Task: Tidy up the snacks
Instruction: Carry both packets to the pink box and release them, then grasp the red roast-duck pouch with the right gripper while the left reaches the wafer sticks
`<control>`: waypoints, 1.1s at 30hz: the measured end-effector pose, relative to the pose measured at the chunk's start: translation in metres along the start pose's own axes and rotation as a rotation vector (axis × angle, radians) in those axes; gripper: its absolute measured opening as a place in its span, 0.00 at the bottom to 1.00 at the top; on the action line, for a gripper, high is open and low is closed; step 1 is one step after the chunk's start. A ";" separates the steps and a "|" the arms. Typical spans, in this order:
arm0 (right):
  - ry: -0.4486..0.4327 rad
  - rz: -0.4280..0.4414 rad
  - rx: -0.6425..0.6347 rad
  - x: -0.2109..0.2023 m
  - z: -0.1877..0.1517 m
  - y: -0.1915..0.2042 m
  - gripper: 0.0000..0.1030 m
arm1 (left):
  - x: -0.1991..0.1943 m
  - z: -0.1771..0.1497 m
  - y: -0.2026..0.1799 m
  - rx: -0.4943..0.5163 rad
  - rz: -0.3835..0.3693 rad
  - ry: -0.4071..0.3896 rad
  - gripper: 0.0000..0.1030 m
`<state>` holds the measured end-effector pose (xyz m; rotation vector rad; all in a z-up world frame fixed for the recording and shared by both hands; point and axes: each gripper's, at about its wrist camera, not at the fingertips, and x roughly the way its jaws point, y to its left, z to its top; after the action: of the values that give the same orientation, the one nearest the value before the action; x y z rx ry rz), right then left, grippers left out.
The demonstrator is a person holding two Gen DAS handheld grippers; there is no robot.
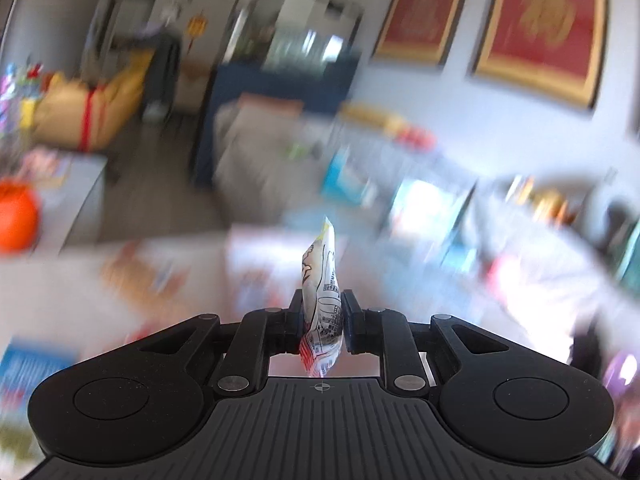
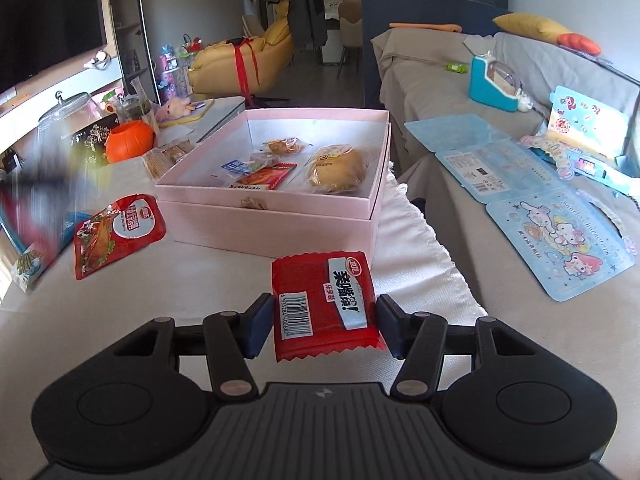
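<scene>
In the left wrist view my left gripper (image 1: 322,300) is shut on a thin white printed snack packet (image 1: 320,272), which stands on edge between the pads; the background is blurred. In the right wrist view my right gripper (image 2: 322,320) is shut on a red snack packet (image 2: 320,288) with a barcode, its blue pads pressing both sides. Just beyond stands an open pink box (image 2: 272,208) holding a wrapped bun (image 2: 338,170), a small pastry (image 2: 282,147), a red packet (image 2: 266,178) and a blue-white packet (image 2: 236,167). Another red packet (image 2: 116,236) lies on the table, left of the box.
An orange pumpkin-shaped container (image 2: 130,140) and a glass jar (image 2: 68,120) stand at the back left. A green-blue packet (image 2: 28,268) lies at the left edge under a blurred streak. On the right, a grey-covered sofa (image 2: 440,80) carries blue cartoon cards (image 2: 500,164).
</scene>
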<state>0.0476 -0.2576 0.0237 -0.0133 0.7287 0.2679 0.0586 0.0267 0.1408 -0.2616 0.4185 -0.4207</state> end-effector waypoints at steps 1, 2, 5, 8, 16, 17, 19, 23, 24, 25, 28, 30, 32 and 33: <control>0.004 -0.001 0.001 0.002 0.001 0.002 0.54 | 0.009 0.014 0.001 -0.024 -0.039 -0.043 0.22; 0.008 0.000 0.002 0.003 0.001 0.004 0.54 | 0.022 0.025 0.004 -0.050 -0.063 -0.056 0.25; 0.014 0.000 -0.003 0.006 -0.001 0.011 0.54 | 0.056 0.036 0.017 -0.071 -0.011 -0.020 0.27; 0.010 -0.013 -0.017 0.002 -0.005 0.012 0.54 | 0.058 0.016 0.032 -0.038 0.068 0.009 0.27; -0.114 0.088 -0.004 -0.023 0.053 0.005 0.55 | 0.019 -0.043 0.110 -0.167 0.270 0.144 0.27; -0.145 0.094 -0.013 -0.022 0.069 0.008 0.60 | 0.013 -0.044 0.120 -0.178 0.298 0.150 0.27; -0.180 0.083 -0.032 -0.009 0.100 0.015 0.66 | 0.006 -0.042 0.133 -0.170 0.345 0.153 0.27; -0.119 0.034 -0.075 0.021 0.119 0.046 0.67 | 0.007 -0.042 0.154 -0.139 0.378 0.185 0.27; -0.109 0.077 -0.087 0.023 0.112 0.055 0.67 | 0.013 -0.043 0.156 -0.141 0.367 0.204 0.27; -0.093 0.122 -0.101 0.023 0.102 0.064 0.67 | 0.021 -0.044 0.160 -0.142 0.353 0.226 0.27; -0.032 0.201 -0.144 0.027 0.066 0.088 0.68 | 0.043 -0.050 0.164 -0.113 0.338 0.267 0.27; 0.017 0.199 -0.162 0.034 0.045 0.099 0.68 | 0.055 -0.055 0.159 -0.083 0.339 0.292 0.27; 0.055 0.188 -0.171 0.040 0.030 0.103 0.68 | 0.056 -0.061 0.151 -0.077 0.313 0.288 0.26; 0.068 0.179 -0.166 0.042 0.025 0.105 0.68 | 0.053 -0.064 0.146 -0.086 0.281 0.291 0.26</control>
<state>0.0682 -0.1440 0.0236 -0.1163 0.7751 0.5006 0.1235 0.1218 0.0190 -0.2212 0.7493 -0.1640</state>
